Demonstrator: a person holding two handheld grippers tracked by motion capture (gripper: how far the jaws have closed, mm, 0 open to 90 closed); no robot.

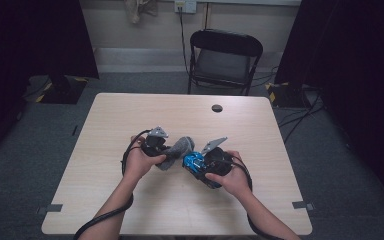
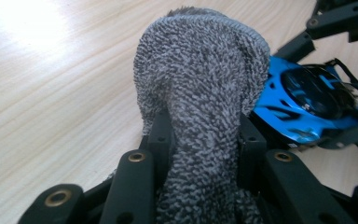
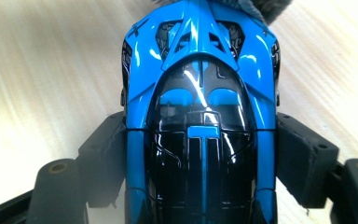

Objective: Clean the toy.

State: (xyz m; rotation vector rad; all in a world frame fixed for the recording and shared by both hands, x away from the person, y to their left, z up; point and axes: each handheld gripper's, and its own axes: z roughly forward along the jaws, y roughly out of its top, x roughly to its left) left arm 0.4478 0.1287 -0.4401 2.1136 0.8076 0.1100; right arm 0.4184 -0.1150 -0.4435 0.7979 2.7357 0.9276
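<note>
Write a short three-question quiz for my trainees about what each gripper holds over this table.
1. What does the left gripper clamp?
2. True or false: the right gripper grips the toy car by its sides.
3. Which part of the car does the cloth meet: (a) one end, (b) a wheel, (c) nothing?

Key: 1. a grey terry cloth; 2. true; 3. (a).

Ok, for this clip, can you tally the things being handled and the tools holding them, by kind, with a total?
Grey terry cloth: 1, clamped in the left gripper
Blue and black toy car: 1, clamped in the right gripper
Handheld grippers: 2
Total: 4, all over the wooden table
</note>
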